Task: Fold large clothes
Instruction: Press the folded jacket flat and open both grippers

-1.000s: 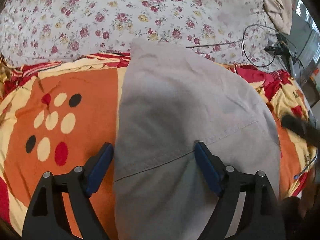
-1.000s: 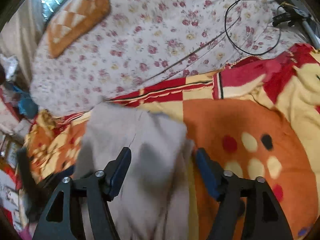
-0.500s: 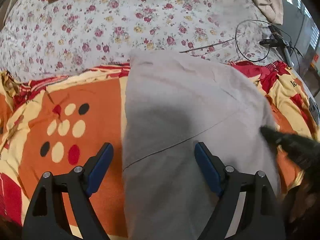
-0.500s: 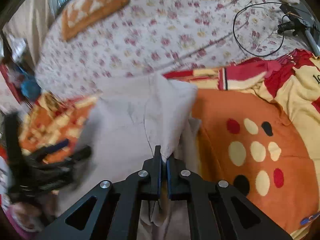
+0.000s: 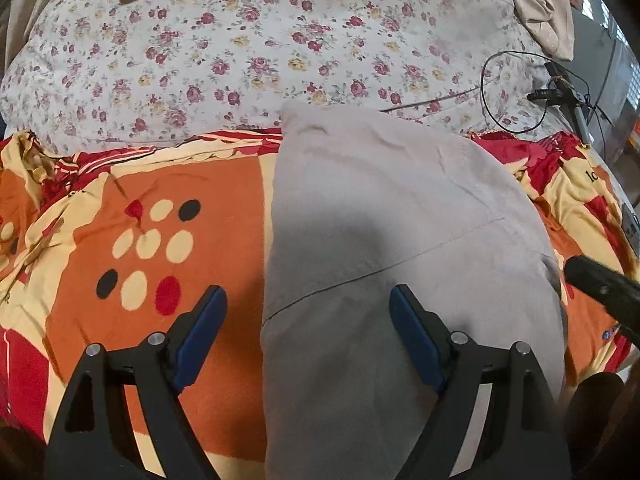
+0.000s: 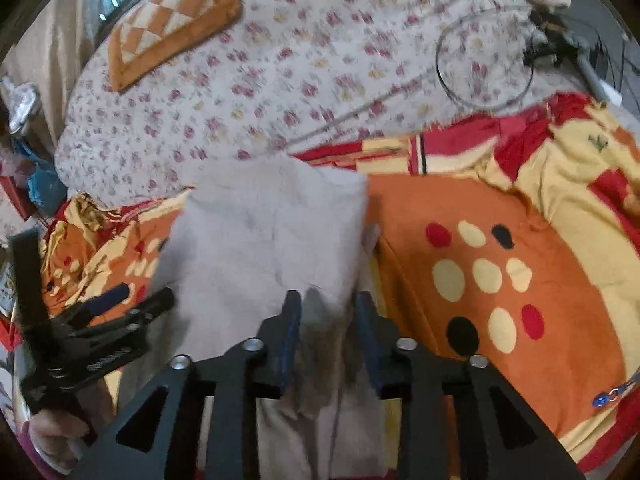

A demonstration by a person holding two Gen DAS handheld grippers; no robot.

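Note:
A large grey garment [image 5: 380, 220] lies folded on the blanket, its long edge running away from me. My left gripper [image 5: 306, 294] hovers open over its near left edge, one finger above the cloth, the other above the orange blanket. In the right wrist view the same grey garment [image 6: 264, 232] has a loose fold standing between the fingers of my right gripper [image 6: 326, 298]. Its jaws are opening and the pads stand off the cloth. The left gripper [image 6: 120, 304] shows at the left there; a black part of the right gripper [image 5: 600, 288] shows at the left view's right edge.
An orange, red and yellow blanket [image 5: 160, 240] with dots covers the near bed. Behind it lies a floral sheet [image 5: 240, 40] with an orange cushion [image 6: 172, 20]. A black cable loop [image 5: 512, 92] and a stand sit at the far right, near a beige cloth [image 5: 540, 4].
The right gripper shut on the garment's right edge and drew it over the grey cloth; its jaws have now parted again. The left gripper stayed open above the left edge.

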